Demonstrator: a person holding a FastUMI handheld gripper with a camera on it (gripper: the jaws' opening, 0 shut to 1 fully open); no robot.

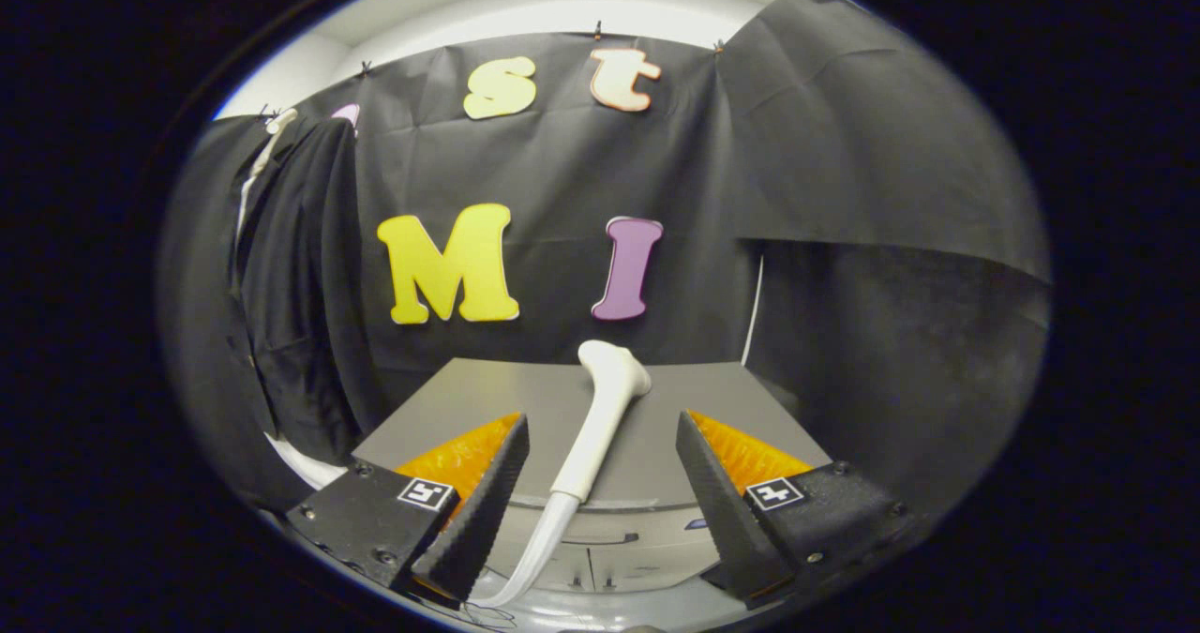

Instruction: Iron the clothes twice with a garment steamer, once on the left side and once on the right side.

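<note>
Both fingers of the gripper (600, 445) stand spread wide apart, pinching nothing. Between them, touching neither finger, lies the garment steamer (600, 422): a white wand resting on a grey table (497, 399), its flared head pointing away toward the booth wall and its handle running back toward the camera. From the handle's near end a pale hose (530, 553) curves down over the table's front edge, passing just beside the left finger. Below that edge, a light-coloured unit (609, 539) with panel seams sits under the table top; its nature cannot be determined. Well beyond the left finger, a dark garment (300, 277) hangs on a white hanger (272, 136) against the black cloth wall, clear of the table. A thin white cord (755, 309) runs vertically down the wall behind the table's far right corner.
</note>
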